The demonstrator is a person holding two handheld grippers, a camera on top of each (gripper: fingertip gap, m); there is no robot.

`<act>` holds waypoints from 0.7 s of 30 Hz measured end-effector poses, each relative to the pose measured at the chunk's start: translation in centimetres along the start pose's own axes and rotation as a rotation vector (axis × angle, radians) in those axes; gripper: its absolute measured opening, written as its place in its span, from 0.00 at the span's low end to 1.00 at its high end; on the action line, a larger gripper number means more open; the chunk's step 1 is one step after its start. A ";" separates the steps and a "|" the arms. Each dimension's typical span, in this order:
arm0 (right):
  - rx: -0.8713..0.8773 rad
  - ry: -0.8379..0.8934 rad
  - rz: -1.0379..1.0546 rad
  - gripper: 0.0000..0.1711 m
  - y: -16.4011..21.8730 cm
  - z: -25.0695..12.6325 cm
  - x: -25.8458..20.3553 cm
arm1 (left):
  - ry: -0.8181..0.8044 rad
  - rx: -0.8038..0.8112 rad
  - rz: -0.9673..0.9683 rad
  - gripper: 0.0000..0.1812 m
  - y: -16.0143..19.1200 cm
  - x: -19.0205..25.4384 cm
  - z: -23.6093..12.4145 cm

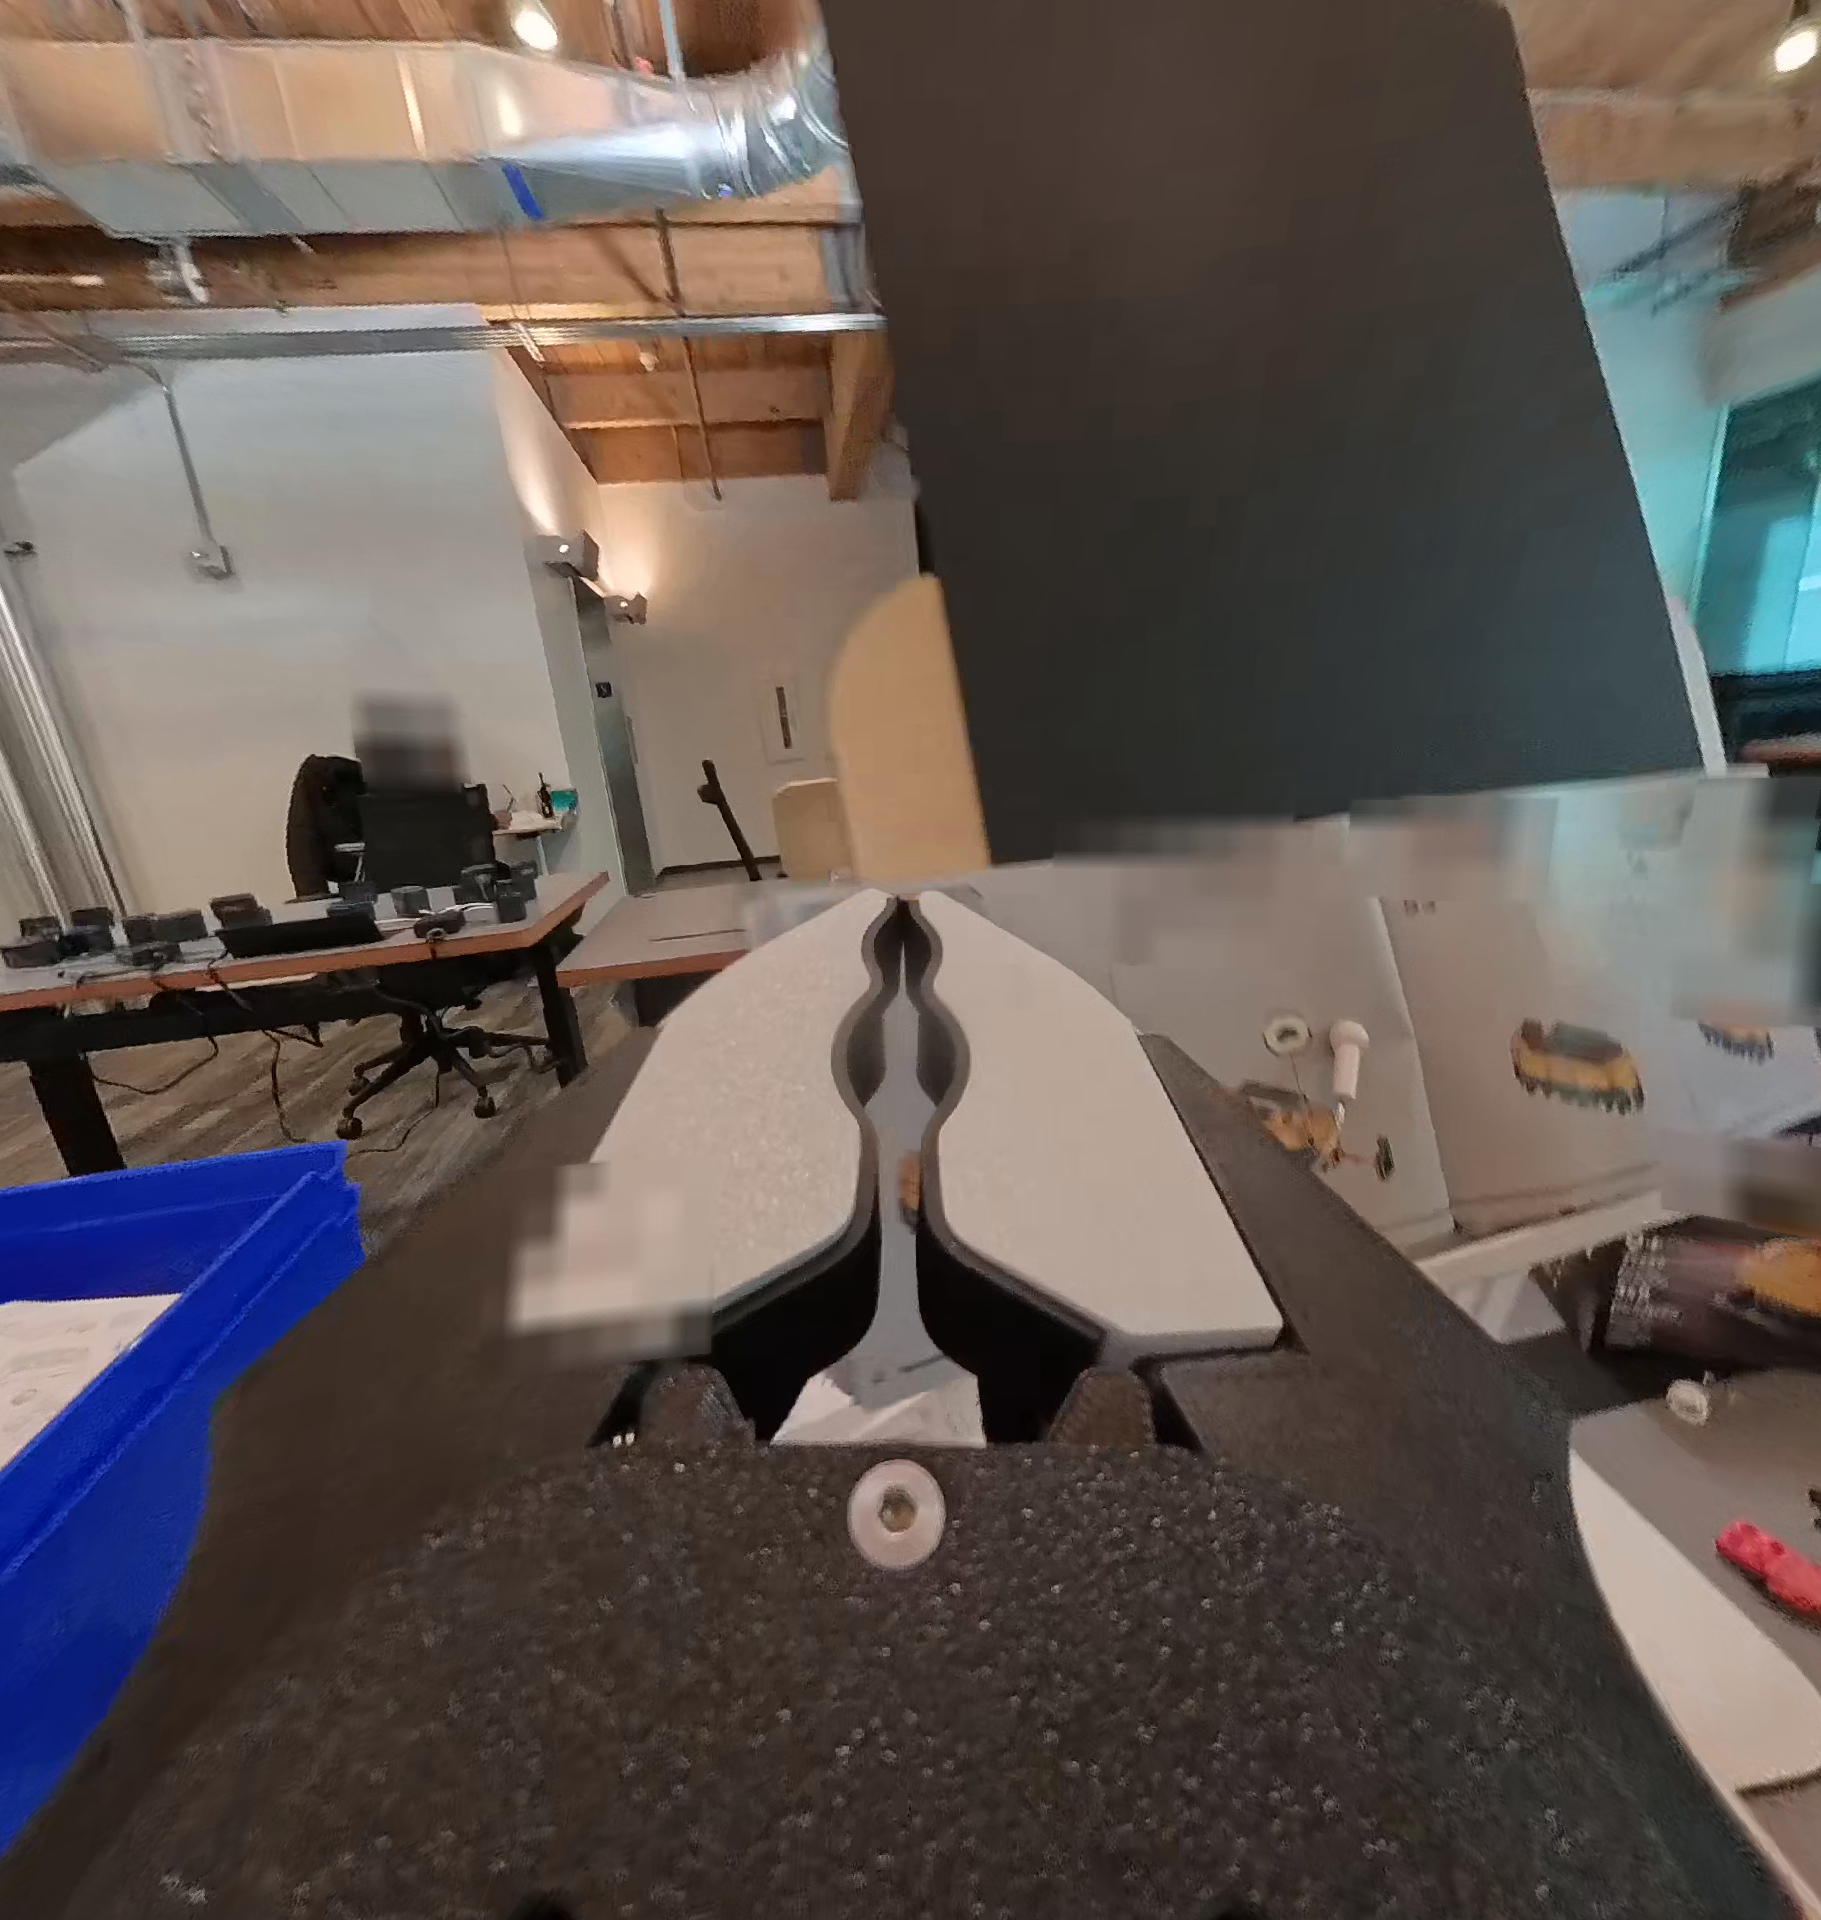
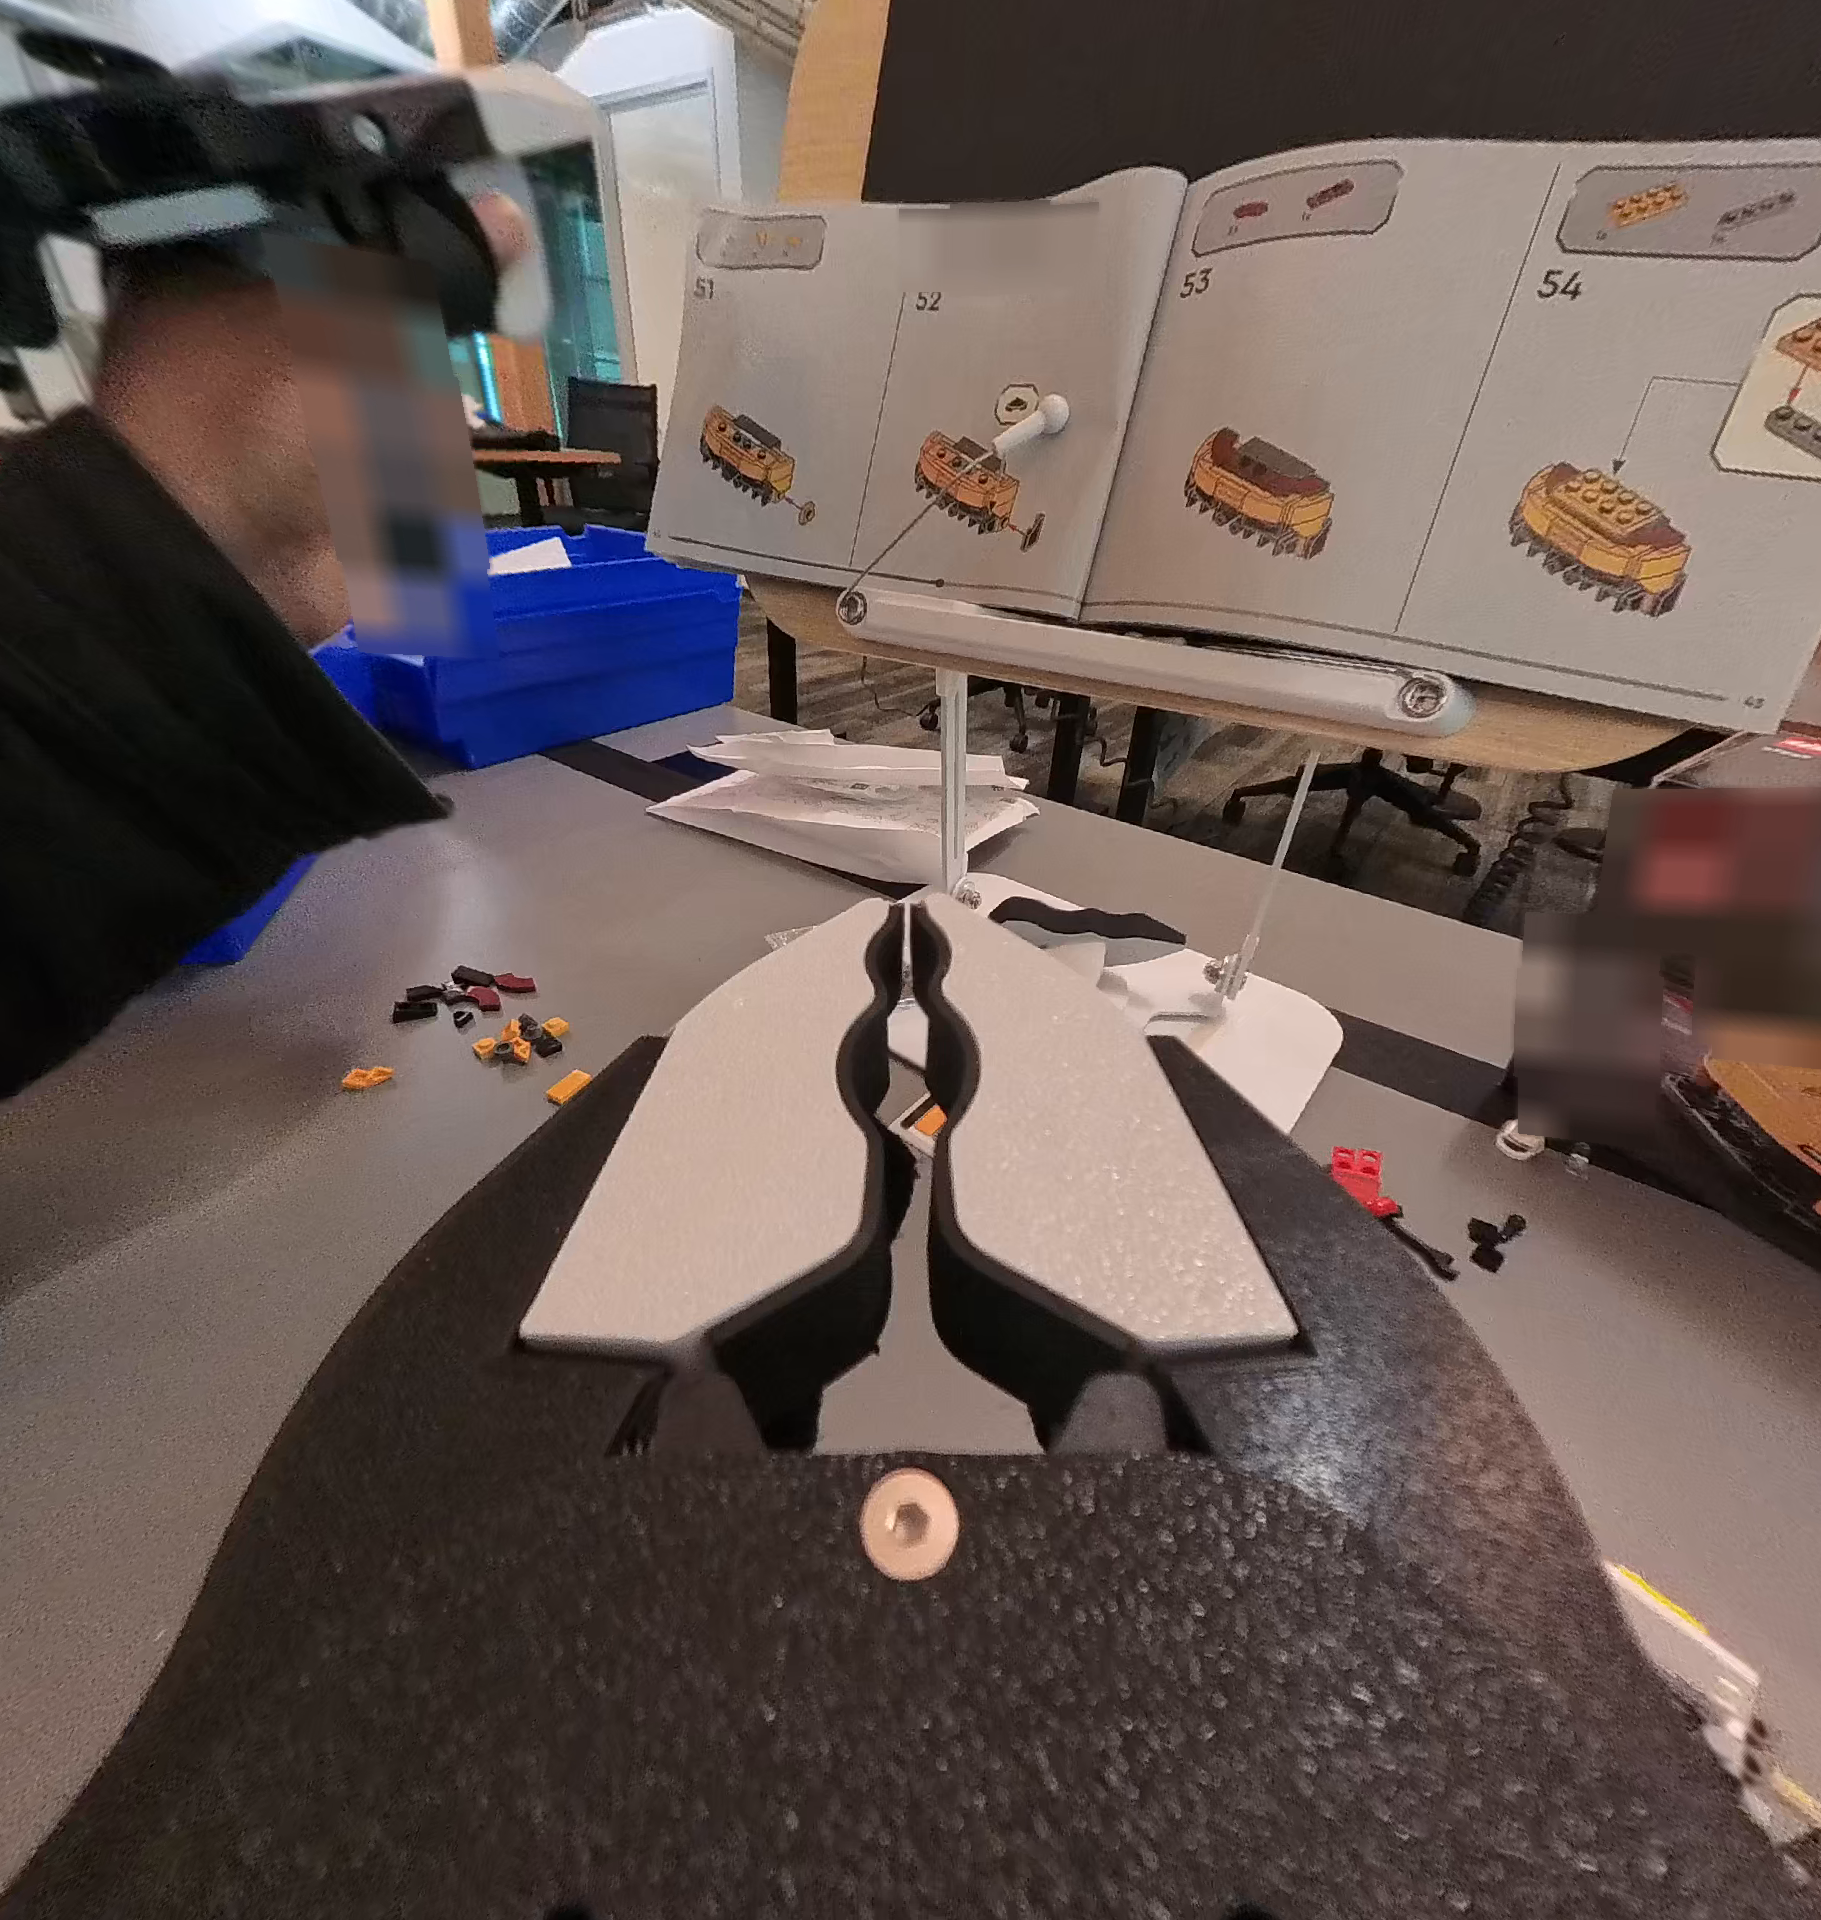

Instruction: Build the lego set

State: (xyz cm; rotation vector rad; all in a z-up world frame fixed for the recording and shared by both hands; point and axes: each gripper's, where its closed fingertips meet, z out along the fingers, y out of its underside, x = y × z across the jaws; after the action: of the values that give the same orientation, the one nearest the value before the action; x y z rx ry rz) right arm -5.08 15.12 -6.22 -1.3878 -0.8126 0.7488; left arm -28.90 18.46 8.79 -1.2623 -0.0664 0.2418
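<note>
Nearest the right wrist lens, the right gripper [image 2: 907,914] has its two pale grey fingers pressed together at the tips, nothing visibly pinched; it hangs low over the grey table top [image 2: 594,894]; at ten o'clock of it lies a scatter of small orange, black and dark red lego pieces [image 2: 480,1023]; farther back at eleven o'clock sit stacked blue plastic bins [image 2: 594,644]; at twelve o'clock an open grey instruction booklet [image 2: 1249,416] rests on a white wire stand [image 2: 1155,665]; at three o'clock lie a small red lego brick [image 2: 1361,1174] and tiny black lego bits [image 2: 1493,1242]. From the left wrist view, the left gripper [image 1: 903,909] is raised, fingertips likewise closed together; a small tan speck shows through the gap between its fingers, unclear whether gripped; a blue bin [image 1: 137,1351] sits at eight o'clock.
</note>
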 end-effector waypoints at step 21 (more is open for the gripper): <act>-0.007 0.003 0.015 0.01 0.1 -0.2 0.7 | 1.199 -0.636 -0.309 0.14 13.8 19.1 -18.4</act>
State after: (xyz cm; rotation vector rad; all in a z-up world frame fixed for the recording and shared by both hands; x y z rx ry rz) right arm -4.55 15.61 -6.32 -1.4023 -0.8040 0.7564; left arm -8.99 9.23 -11.48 -1.8194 0.7369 -0.8833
